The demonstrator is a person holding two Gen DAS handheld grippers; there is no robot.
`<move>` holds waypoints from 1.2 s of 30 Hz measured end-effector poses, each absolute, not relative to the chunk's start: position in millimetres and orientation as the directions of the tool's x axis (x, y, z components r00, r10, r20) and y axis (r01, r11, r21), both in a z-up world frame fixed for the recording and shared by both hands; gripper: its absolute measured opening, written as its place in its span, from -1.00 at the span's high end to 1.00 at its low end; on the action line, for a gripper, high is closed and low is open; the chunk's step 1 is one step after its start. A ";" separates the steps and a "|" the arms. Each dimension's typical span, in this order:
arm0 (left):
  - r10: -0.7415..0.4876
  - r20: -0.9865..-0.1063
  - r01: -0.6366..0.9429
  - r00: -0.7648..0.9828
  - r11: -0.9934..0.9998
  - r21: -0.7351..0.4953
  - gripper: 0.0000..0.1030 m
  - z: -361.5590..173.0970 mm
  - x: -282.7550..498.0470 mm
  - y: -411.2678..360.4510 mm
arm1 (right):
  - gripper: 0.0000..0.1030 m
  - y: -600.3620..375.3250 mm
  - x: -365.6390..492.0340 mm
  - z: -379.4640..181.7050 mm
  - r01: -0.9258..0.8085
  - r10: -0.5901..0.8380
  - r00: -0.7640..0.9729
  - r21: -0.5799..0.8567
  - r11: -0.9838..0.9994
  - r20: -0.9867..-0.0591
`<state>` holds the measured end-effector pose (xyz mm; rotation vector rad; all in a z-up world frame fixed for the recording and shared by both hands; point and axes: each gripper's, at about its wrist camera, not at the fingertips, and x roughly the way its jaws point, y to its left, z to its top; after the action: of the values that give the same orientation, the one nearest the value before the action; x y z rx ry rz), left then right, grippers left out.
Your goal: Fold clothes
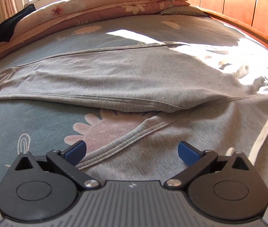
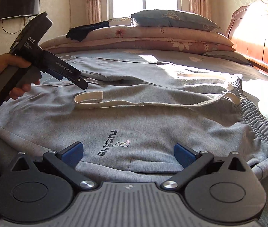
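Left wrist view looked forward between its 2 spread fingers, low and close over the grey sweatpants (image 1: 126, 79), facing across the bed (image 1: 39, 117) toward the stacked quilts (image 1: 115, 5) and window. Right wrist view sat low at the waistband end, facing the same way over the sweatpants' logo (image 2: 113, 141), with the left gripper (image 2: 58, 73) seen from the side. Both views shared sweatpants, drawstring (image 1: 266, 126), quilts, headboard (image 1: 247, 5).

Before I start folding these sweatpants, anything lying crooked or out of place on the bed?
The white drawstring is pulled out and strewn in a long loop across the grey sweatpants instead of tucked at the waistband. The legs are splayed apart, not stacked. Both grippers, left and right, are open and empty.
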<state>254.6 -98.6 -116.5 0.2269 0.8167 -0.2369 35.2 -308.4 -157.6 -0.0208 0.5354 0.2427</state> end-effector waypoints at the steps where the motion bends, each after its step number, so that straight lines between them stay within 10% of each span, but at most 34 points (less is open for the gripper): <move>1: -0.113 -0.735 0.281 0.668 0.954 0.109 -1.00 -118.5 260.2 -93.9 | -1.00 -309.6 34.0 -158.2 -0.234 0.226 0.837 0.049 0.971 -0.497; 36: -0.077 -0.795 0.114 0.601 0.993 -0.010 -0.99 -117.1 205.7 33.5 | -1.00 -302.5 41.1 -151.9 -0.186 0.167 0.817 0.021 0.982 -0.553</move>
<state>205.7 33.5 -117.1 0.0434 0.9190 -0.1105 41.1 -302.5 -151.9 -0.0342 0.5859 0.1883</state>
